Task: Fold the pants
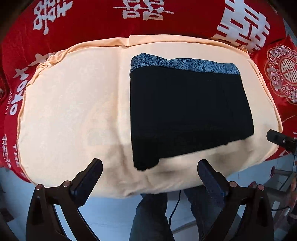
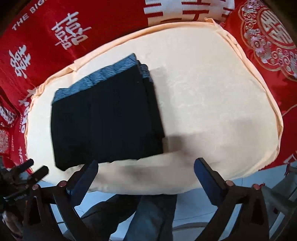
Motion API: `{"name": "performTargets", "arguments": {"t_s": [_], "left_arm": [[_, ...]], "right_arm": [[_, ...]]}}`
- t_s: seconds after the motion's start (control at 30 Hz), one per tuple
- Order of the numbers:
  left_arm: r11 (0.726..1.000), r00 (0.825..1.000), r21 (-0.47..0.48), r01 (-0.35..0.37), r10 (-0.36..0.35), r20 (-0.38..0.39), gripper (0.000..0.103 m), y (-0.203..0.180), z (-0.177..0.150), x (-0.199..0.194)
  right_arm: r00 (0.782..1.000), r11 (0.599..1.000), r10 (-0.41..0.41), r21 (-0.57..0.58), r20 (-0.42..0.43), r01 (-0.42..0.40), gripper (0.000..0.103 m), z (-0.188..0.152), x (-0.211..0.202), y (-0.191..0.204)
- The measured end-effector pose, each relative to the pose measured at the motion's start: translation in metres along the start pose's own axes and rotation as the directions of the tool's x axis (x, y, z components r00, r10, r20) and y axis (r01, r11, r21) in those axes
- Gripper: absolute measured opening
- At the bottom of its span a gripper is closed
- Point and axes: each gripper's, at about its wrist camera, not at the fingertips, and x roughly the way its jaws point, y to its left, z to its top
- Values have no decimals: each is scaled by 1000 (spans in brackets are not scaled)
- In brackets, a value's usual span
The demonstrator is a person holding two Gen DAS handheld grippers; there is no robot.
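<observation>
Overhead, both claws [image 1: 149, 165] [image 2: 146, 165] gape empty above folded black pants [image 1: 185, 111], whose inner layers stay hidden.

Red bedcover [image 2: 46, 27] printed in white with large double-happiness characters [image 2: 72, 29] and, at its far left corner, the English words "THE BIG" [image 2: 27, 15]; red cushion [image 2: 269, 37], far right, bearing the same character [image 2: 272, 27].

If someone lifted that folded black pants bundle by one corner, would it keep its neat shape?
Probably not. The folded black pants are soft cloth in stacked layers, visible at the edge in the right wrist view, so they would likely droop and unfold. Pushed, they would likely slide or bunch on the cream cushion rather than roll. They look light for their size.
</observation>
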Motion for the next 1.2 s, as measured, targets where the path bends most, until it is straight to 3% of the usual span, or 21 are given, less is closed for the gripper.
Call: {"name": "performTargets", "arguments": {"t_s": [0.27,0.5,0.83,1.2], "left_arm": [[996,996,32,-83,82,46,103,-5,-19,-40],[995,994,43,-90,87,73,103,-5,-20,-63],[995,990,19,-95,92,110,103,-12,-16,-94],[993,991,-49,-105,109,82,103,-39,-7,-97]], "right_arm": [[999,999,-42,-31,15,43,103,-28,-31,34],[999,999,-40,-36,15,41,103,-40,-56,61],[998,996,-47,-75,39,49,103,-35,-88,78],[998,983,-65,-172,22,67,103,-16,-99,71]]}}
